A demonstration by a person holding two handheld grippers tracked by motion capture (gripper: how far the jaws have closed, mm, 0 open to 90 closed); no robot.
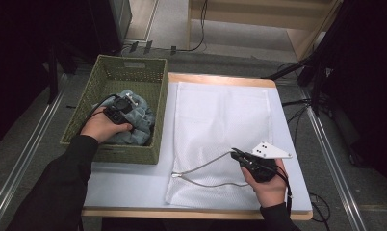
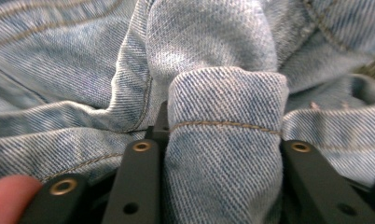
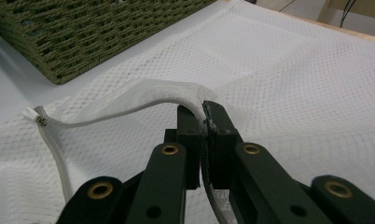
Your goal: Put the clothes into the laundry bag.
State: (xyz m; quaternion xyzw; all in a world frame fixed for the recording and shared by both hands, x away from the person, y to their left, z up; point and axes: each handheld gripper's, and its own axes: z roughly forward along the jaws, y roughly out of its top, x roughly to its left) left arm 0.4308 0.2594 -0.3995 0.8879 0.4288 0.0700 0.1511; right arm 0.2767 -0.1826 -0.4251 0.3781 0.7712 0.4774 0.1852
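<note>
The left gripper (image 2: 223, 140) clamps a fold of the jeans (image 2: 223, 93) inside the green basket (image 1: 148, 139). Beside it, the right gripper (image 3: 204, 112) pinches the mesh bag's (image 3: 293, 93) raised edge shut.

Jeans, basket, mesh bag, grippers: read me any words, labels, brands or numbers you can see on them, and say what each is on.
No readable text anywhere.
Jeans: stitching only, no label or tag in view.
Green woven basket: no label.
White mesh laundry bag: no print.
Left gripper and right gripper: no markings legible.
</note>
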